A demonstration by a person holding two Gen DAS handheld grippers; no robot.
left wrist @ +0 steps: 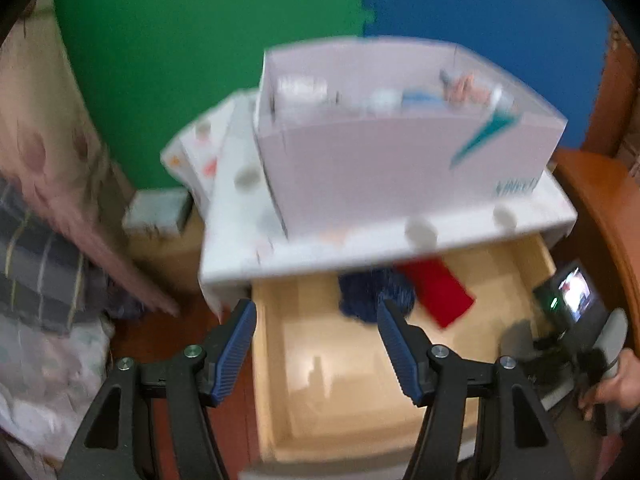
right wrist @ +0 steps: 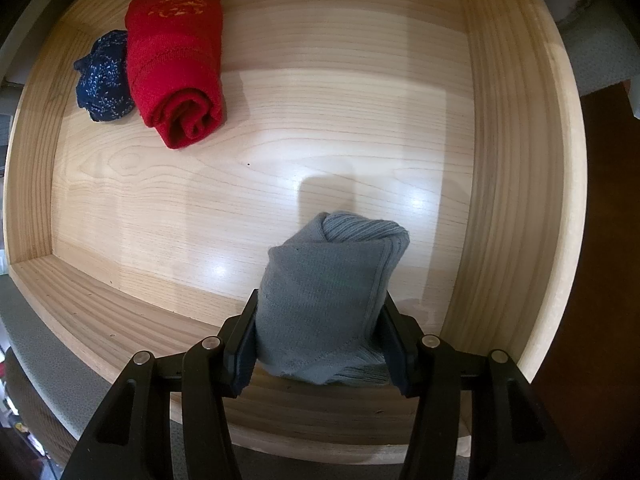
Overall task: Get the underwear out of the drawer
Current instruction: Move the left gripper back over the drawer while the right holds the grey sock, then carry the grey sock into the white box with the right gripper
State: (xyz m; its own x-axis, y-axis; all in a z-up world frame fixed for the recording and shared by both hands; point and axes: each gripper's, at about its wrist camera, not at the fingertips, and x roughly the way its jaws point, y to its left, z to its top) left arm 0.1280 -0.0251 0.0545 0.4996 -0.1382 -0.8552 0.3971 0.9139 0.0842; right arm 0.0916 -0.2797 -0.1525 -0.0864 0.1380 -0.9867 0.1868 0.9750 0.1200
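The right gripper (right wrist: 320, 344) has its black fingers (right wrist: 244, 344) pressed against both flanks of a rolled grey-blue knitted bundle of underwear (right wrist: 328, 296), which bulges between them and stands above the pale wooden floor of the open drawer (right wrist: 280, 168), near the front wall at about 6 o'clock in the right wrist view. The left gripper (left wrist: 316, 328) is empty, its blue ribbed pads (left wrist: 236, 344) standing apart with nothing between them, aimed into the drawer from the front.

Two more rolls lie at about 10 o'clock in the right wrist view: a red knitted roll with gold stitching (right wrist: 176, 64) and, touching its left side, a dark blue speckled bundle (right wrist: 105, 76). In the blurred left wrist view they sit at 12 o'clock, just beyond the left gripper's tips and partly under the white cabinet top (left wrist: 360, 248), which carries a pale cardboard box (left wrist: 400, 168).

To do this step well, I would lift the grey roll straight up until it clears the front wall before carrying it out, keeping the squeeze steady so the soft knit does not slide. The left gripper should approach the blue bundle low, under the overhanging top, and close on one roll only.
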